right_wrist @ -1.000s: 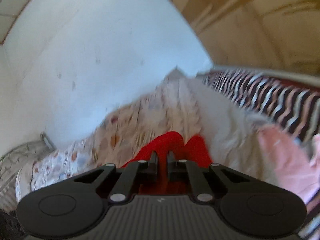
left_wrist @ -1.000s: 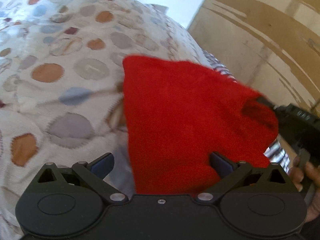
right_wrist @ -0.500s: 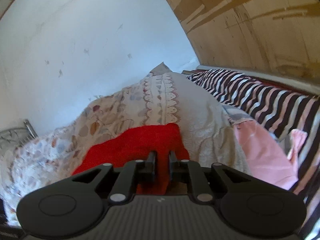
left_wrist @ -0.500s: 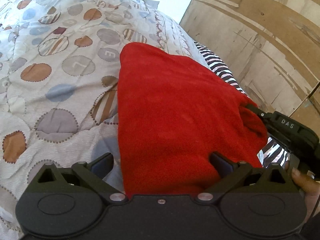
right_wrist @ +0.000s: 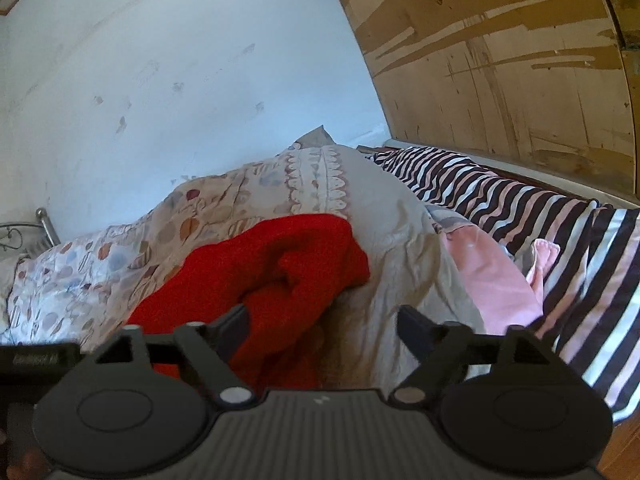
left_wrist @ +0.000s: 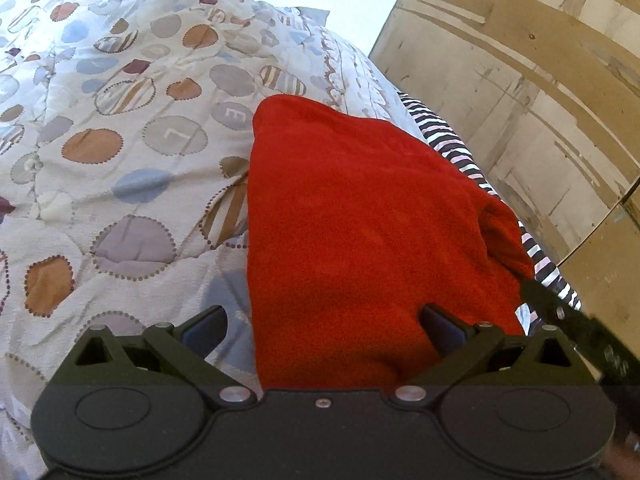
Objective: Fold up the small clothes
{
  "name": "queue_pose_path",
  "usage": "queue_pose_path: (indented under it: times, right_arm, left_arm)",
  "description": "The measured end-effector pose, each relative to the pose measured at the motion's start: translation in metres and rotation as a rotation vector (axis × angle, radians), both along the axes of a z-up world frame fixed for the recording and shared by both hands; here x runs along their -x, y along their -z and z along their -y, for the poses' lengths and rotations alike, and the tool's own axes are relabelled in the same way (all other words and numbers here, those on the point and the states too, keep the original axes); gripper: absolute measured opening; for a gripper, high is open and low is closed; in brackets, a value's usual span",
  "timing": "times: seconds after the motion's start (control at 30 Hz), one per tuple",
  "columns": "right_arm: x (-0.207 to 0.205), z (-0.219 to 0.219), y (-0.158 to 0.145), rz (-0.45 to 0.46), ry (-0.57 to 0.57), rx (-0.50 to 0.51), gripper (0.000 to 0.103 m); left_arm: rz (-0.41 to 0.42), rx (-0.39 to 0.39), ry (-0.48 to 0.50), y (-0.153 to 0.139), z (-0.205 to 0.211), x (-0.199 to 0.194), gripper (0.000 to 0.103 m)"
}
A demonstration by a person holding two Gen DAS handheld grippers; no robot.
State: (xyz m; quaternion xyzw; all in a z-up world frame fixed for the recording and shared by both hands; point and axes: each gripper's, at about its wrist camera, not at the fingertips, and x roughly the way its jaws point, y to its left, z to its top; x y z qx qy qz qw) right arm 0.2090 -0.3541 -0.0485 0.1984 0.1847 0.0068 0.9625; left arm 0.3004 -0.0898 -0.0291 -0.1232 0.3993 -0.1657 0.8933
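Note:
A red fleece garment [left_wrist: 360, 220] lies folded on the patterned quilt [left_wrist: 120, 140]. My left gripper [left_wrist: 322, 326] is open, its fingers spread on either side of the garment's near edge, holding nothing. My right gripper [right_wrist: 322, 326] is open too. In the right wrist view the red garment [right_wrist: 272, 276] lies bunched just ahead of the left finger, which touches its near edge. The right gripper's body [left_wrist: 580, 332] shows at the garment's right corner in the left wrist view.
A pink cloth [right_wrist: 492, 272] lies on a pink, black and white striped sheet [right_wrist: 560, 216] to the right. A wooden wall [right_wrist: 500, 60] rises behind it. A white wall [right_wrist: 180, 60] and a metal bed frame [right_wrist: 24, 236] stand at the far end.
My right gripper was shut on the red garment's corner and has now opened, letting it drop onto the quilt. The garment has settled flat. My left gripper stayed open.

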Motion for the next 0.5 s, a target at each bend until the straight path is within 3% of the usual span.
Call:
queue_pose_path:
  times: [0.17, 0.5]
  right_arm:
    - [0.006, -0.01, 0.003, -0.017, -0.026, 0.006, 0.097]
    - [0.005, -0.024, 0.033, -0.165, 0.012, 0.061, 0.098]
  left_arm:
    - [-0.001, 0.004, -0.017, 0.0, -0.004, 0.005, 0.102]
    - [-0.032, -0.003, -0.013, 0.014, -0.007, 0.015, 0.102]
